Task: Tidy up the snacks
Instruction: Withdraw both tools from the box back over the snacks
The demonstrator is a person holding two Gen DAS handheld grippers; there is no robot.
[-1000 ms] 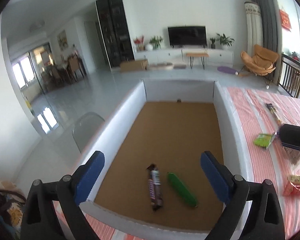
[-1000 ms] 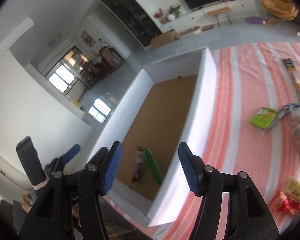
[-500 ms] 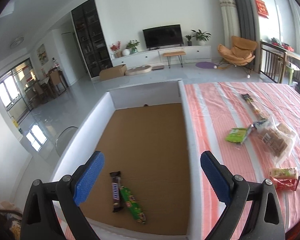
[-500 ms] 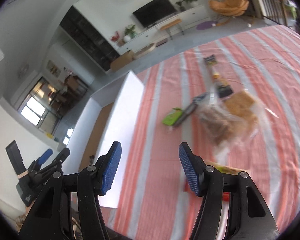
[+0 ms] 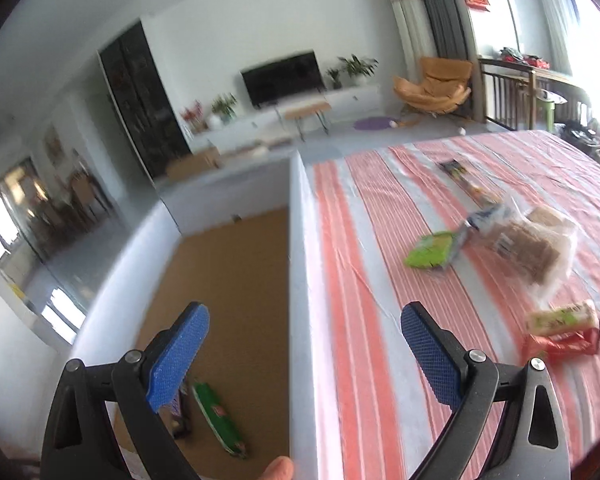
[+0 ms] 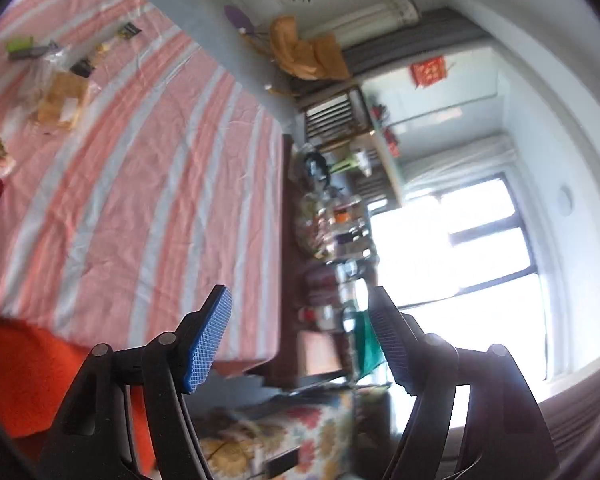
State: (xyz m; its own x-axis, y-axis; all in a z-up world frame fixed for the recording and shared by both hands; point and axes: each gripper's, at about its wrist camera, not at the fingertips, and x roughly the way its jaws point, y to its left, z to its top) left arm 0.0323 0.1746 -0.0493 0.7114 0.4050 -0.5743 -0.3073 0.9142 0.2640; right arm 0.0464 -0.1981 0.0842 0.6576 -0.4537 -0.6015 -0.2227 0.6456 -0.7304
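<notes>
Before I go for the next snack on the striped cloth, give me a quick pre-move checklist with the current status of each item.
1. Left tongs open and empty: ok.
2. Right tongs open and empty, just opened wider: ok.
3. Chocolate bar and green packet lying in the box: ok.
4. Snacks left on the striped cloth, green pouch nearest the box: ok.
5. Right tongs aimed at a snack: not ok, pointing past the table edge.
6. Sharp view of targets: not ok, blurred.
</notes>
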